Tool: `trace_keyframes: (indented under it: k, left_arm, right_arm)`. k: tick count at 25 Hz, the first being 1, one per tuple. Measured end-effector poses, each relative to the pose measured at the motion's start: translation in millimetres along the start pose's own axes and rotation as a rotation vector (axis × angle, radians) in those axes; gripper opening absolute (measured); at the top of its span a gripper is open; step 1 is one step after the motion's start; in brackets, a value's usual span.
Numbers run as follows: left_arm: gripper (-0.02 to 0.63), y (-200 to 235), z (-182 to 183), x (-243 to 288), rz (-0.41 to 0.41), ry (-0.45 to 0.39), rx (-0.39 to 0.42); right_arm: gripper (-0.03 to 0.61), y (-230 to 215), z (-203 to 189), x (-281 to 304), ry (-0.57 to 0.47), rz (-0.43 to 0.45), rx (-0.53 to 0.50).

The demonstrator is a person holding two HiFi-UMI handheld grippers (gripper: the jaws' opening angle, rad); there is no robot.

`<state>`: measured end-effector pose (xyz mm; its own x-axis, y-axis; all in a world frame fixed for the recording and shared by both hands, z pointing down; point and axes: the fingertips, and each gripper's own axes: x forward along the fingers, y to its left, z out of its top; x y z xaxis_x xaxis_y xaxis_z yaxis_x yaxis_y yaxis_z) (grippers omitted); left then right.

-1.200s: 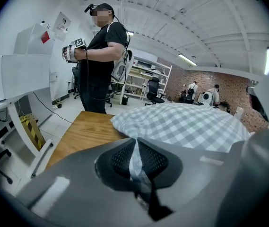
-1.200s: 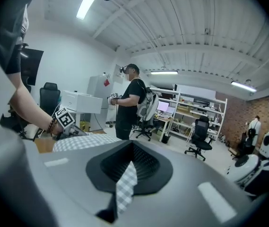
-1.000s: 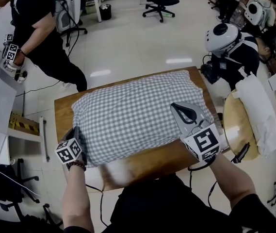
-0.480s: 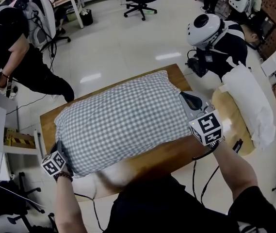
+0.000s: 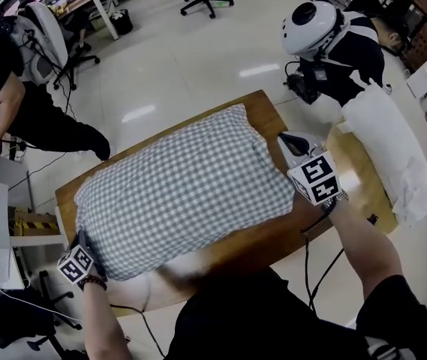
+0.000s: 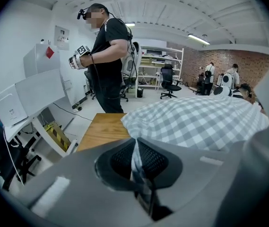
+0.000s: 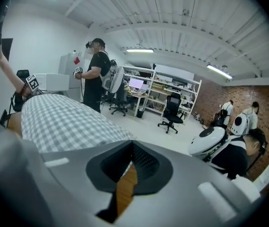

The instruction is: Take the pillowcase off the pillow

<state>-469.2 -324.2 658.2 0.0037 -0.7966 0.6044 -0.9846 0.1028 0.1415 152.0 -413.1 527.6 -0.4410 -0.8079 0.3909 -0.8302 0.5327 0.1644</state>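
Pillow: the pillow (image 5: 198, 163) lies flat across the wooden desk (image 5: 254, 238) and covers most of its top.
Pillowcase: the grey-and-white checked pillowcase (image 5: 153, 201) is on the pillow, smooth across the top and gathered at the near left corner.
Left tongs: the left tongs (image 5: 85, 240) are at that near left corner, jaws pressed together on a fold of the checked cloth, which the left gripper view shows running up between the pads (image 6: 146, 157).
Right tongs: the right tongs (image 5: 291, 142) are by the pillow's right end, over the desk's far right corner. The jaws are closed with nothing in them, and only a sliver of wood shows through the gap. I cannot tell whether they touch the cloth.
Markings: each marker cube (image 5: 316, 177) bears black-and-white square patterns, not words.
Label: a red label (image 6: 49, 52) on a white cabinet to the left is too small to read.
Second pillow: a bare white pillow (image 5: 389, 148) lies on a round table (image 5: 352, 177) just right of the desk.
Others: a person in black (image 5: 25, 96) stands left of the desk, and a person in a white helmet (image 5: 312, 25) is beyond its far right corner.
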Motion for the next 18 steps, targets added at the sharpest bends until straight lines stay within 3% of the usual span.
trace_keyframes:
  k: [4, 6, 10, 15, 18]
  left_arm:
    - [0.008, -13.1, 2.5, 5.2, 0.011, 0.004, -0.004]
    - [0.008, -20.2, 4.5, 10.7, 0.021, 0.009, -0.007]
    - [0.007, -21.6, 6.5, 19.3, 0.057, 0.029, -0.011]
    - [0.007, -8.6, 10.6, 17.6, 0.091, 0.047, -0.018]
    - [0.007, -27.8, 11.3, 31.0, 0.105, 0.049, -0.021]
  right_arm:
    - [0.011, -19.5, -44.8, 23.1, 0.078, 0.069, 0.068]
    - [0.056, -27.1, -62.0, 36.0, 0.103, 0.129, 0.123]
    - [0.151, -26.5, -92.2, 61.1, 0.163, 0.275, 0.28]
    - [0.172, -15.8, -116.1, 75.1, 0.254, 0.387, 0.434]
    - [0.213, -25.8, -128.6, 85.1, 0.258, 0.52, 0.581]
